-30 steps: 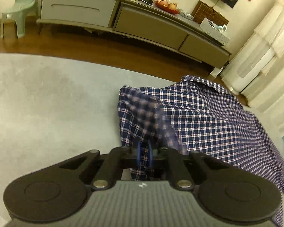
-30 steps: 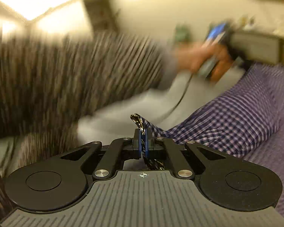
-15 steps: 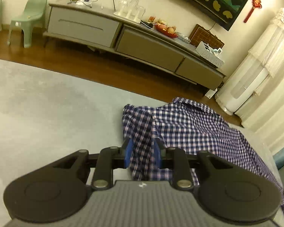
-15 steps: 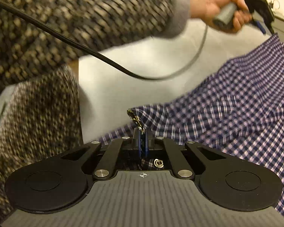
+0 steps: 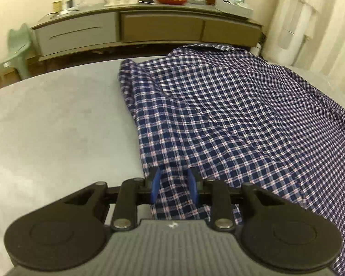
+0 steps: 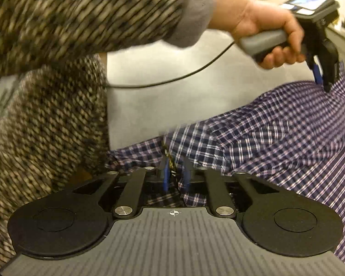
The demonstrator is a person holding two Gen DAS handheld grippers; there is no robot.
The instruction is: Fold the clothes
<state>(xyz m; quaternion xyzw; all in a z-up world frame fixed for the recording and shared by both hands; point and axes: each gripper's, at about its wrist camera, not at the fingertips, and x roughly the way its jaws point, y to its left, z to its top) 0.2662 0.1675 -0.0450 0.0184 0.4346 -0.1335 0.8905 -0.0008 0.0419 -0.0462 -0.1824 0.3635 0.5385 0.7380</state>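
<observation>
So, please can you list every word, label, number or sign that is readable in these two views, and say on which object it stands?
No text can be read in either view.
Small lit screen on the left hand-held gripper: too blurred to read.
White box on the long cabinet: any print is too small to read.
Checked shirt: no label shows.

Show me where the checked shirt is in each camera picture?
Left wrist view: the checked shirt covers the centre and right, reaching between the left gripper fingers.
Right wrist view: the shirt fills the lower right.
Shared landmark: the grey surface under it.
</observation>
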